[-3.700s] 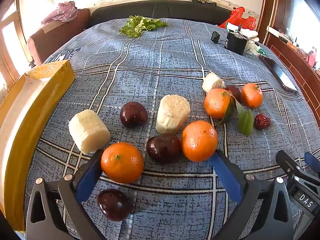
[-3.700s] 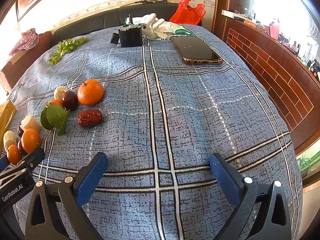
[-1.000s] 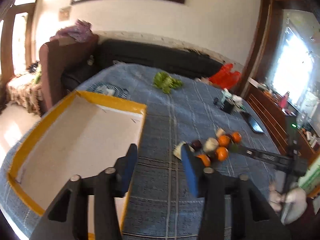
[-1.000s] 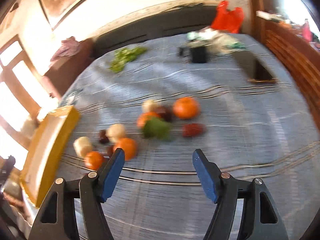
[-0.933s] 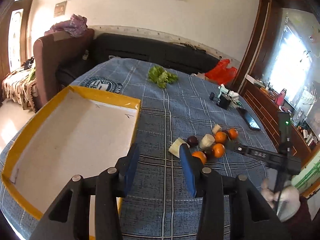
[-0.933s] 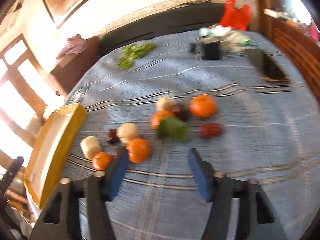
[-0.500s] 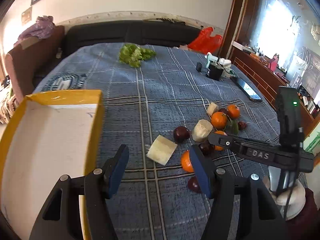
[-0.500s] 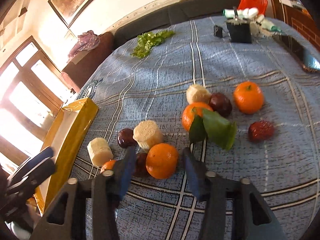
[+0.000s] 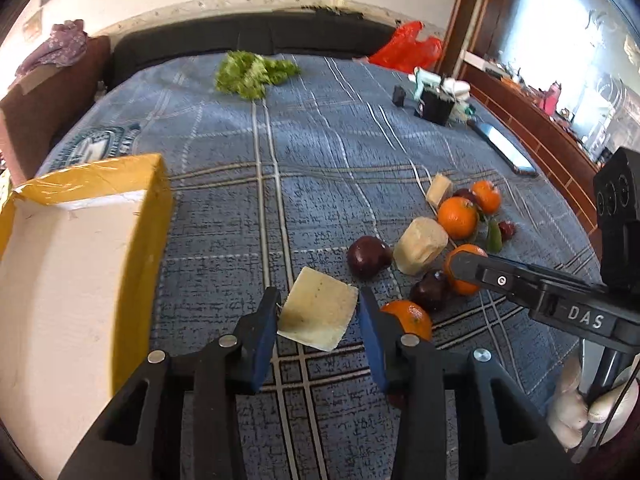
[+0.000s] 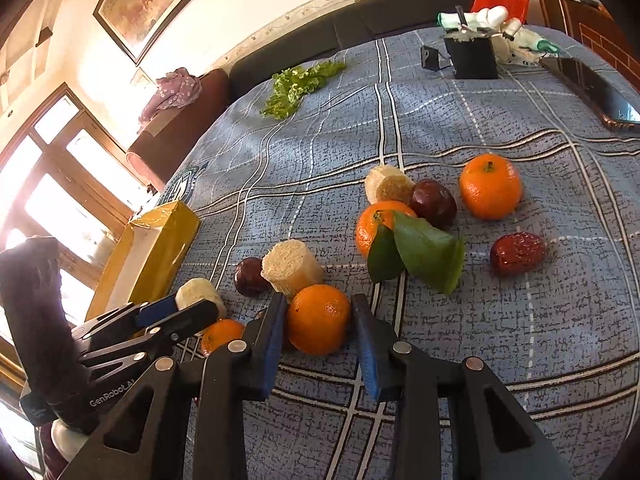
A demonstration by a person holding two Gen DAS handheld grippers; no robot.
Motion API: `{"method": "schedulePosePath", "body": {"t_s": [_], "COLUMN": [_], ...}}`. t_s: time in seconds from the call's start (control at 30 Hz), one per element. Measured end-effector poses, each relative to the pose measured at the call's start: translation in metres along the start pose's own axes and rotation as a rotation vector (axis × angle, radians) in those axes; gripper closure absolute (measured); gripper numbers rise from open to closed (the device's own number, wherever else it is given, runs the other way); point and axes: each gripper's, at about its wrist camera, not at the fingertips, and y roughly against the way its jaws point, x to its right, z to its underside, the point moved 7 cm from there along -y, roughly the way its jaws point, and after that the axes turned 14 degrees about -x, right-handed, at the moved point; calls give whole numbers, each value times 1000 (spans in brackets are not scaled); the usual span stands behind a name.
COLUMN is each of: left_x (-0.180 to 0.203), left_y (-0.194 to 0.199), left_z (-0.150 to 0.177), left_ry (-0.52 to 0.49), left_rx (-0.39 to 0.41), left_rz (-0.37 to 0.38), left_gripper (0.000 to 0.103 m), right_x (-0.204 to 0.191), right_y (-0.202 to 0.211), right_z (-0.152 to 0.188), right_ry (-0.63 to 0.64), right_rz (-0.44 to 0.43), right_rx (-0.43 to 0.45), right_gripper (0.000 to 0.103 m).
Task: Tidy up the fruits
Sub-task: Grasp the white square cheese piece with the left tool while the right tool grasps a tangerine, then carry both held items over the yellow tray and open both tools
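Note:
Oranges, dark plums, pale sugarcane chunks and a red date [image 10: 517, 253] lie on the blue plaid cloth. My left gripper [image 9: 319, 316] has its blue pads on both sides of a pale sugarcane chunk [image 9: 319, 314], closed to its width. My right gripper [image 10: 319, 322] has its pads around an orange [image 10: 318, 318], close against its sides. Another orange [image 9: 410, 317] and a plum [image 9: 429, 291] lie just right of the left gripper. A leafy orange [image 10: 376, 227] lies farther back.
A yellow-edged open box [image 9: 72, 264] sits at the left. Lettuce [image 9: 252, 72], a black holder [image 10: 472, 58], a phone [image 10: 588, 88] and a red bag [image 9: 408, 50] lie at the far side. A wooden ledge runs along the right.
Both grippers came down from a raised view to the fruit. The left jaws narrowed around the sugarcane chunk; the right jaws narrowed around the orange.

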Motion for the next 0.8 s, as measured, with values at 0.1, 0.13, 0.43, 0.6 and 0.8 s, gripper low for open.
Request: {"method": "schedulePosePath", "body": {"t_s": [0.1,0.13,0.43,0.6,0.8], "left_x": [-1,-3,-95,-158,-207], "left_y": [19,29,126,137,128], "left_z": [4,7,71,113,151], "left_ry": [34,49,237,347,458], "left_rx": [49,68,187,167,114], "left_rz": [-8,-5,-138,-277,-303], "left_gripper": [65,65,65,64,64], "right_x": [-3,-5,-64,-167,-254], "right_y": [5,7,33,31,-28], "right_z": [1,1,16,48,95], "right_ry": [19,28,148,326,462], "right_rz": [9,10,14,-118,-168], "right_rx": [18,24,87,19,-138], "right_gripper": [68,68,67,67,66]}}
